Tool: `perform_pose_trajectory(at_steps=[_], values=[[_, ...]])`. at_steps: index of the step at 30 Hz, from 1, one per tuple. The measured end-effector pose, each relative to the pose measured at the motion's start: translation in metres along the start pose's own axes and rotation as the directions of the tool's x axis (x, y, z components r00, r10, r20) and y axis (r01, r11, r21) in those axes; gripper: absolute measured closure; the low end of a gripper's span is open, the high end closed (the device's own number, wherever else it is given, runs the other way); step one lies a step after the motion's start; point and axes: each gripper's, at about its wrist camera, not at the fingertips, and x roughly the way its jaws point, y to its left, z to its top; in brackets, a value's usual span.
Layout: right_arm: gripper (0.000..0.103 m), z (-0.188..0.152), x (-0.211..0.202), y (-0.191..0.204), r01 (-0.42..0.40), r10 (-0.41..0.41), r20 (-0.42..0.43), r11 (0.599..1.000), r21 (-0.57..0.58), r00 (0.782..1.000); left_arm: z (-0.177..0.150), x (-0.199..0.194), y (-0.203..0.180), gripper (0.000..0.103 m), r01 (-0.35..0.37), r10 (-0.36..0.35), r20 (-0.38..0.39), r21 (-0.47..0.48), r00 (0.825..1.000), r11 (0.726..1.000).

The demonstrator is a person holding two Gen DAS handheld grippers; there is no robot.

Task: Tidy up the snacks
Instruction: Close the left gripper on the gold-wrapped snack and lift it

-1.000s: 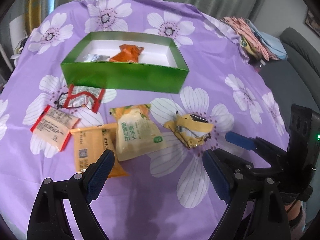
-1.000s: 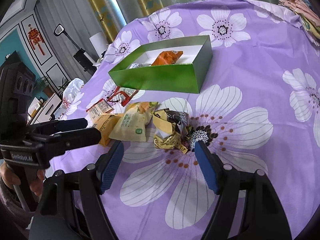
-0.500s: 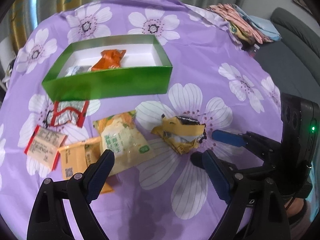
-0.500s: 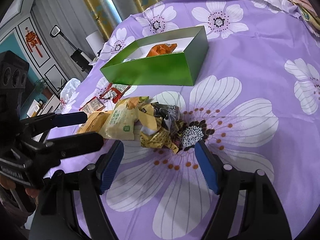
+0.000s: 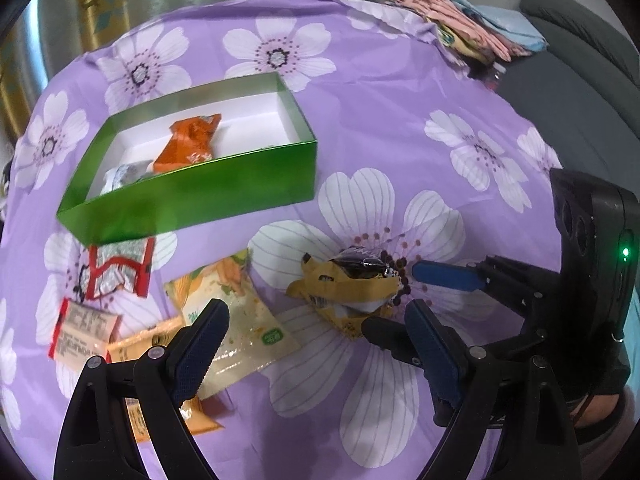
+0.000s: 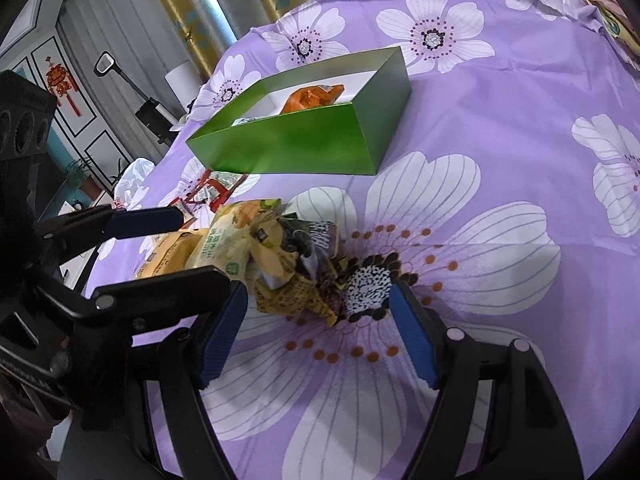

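Right gripper (image 6: 316,328) spread, empty, pads flanking crumpled yellow snack packet (image 6: 288,276) on purple flowered cloth (image 6: 500,128), left gripper (image 5: 316,344) spread, empty, over pale green packet (image 5: 236,320), bare cloth to the right, green box (image 5: 192,196) beyond, orange packet (image 5: 188,144) inside.

green box (image 5: 192,196): open, 2 packets inside | 5 snack packets (image 5: 348,292): loose on cloth beside it

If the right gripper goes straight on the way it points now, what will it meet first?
Most likely the crumpled yellow and black snack packet. It lies just ahead of the right gripper, between the lines of its open jaws. Depth is hard to judge here.
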Motion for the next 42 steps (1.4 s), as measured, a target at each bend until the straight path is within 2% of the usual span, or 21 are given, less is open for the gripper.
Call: perform_pose_trajectory(at_steps=[6,11,20,21,23,27,29,34,37,42], values=[[0.029,0.003,0.002,-0.001,0.007,-0.007,-0.006,1.0,-0.016,1.0,0.006,0.005,-0.005,0.013,0.022,-0.021,-0.012,0.036,1.0,0.999],[0.03,0.005,0.002,-0.001,-0.003,0.003,-0.008,1.0,-0.025,1.0,0.01,0.008,-0.012,0.013,0.073,-0.072,-0.015,0.059,0.997,0.996],[0.044,0.013,0.008,-0.003,-0.059,0.058,-0.017,0.997,-0.04,0.998,0.021,0.022,-0.01,0.014,0.158,-0.156,-0.041,0.041,0.987,0.987],[0.046,0.014,0.009,-0.003,-0.065,0.064,-0.019,0.997,-0.042,0.998,0.022,0.025,-0.009,0.016,0.171,-0.169,-0.048,0.036,0.984,0.985],[0.049,0.015,0.011,-0.004,-0.087,0.086,-0.027,0.995,-0.038,0.996,0.024,0.032,-0.007,0.03,0.187,-0.186,-0.064,0.022,0.981,0.982],[0.054,0.015,0.016,-0.004,-0.107,0.106,-0.046,0.994,-0.035,0.993,0.025,0.04,-0.004,0.034,0.197,-0.196,-0.08,0.004,0.977,0.98],[0.054,0.015,0.017,-0.004,-0.106,0.104,-0.054,0.994,-0.035,0.993,0.024,0.041,-0.001,0.044,0.186,-0.186,-0.084,-0.002,0.979,0.982],[0.056,0.013,0.02,0.0,-0.103,0.099,-0.067,0.993,-0.05,0.993,0.02,0.048,0.011,0.046,0.219,-0.226,-0.112,-0.071,0.968,0.973],[0.058,0.013,0.021,0.007,-0.085,0.079,-0.069,0.992,-0.092,0.994,0.016,0.049,0.016,0.051,0.236,-0.247,-0.114,-0.101,0.962,0.967],[0.063,0.013,0.014,0.012,-0.086,0.081,-0.042,0.99,-0.115,0.996,0.014,0.034,0.014,0.053,0.224,-0.232,-0.079,-0.091,0.97,0.97]])
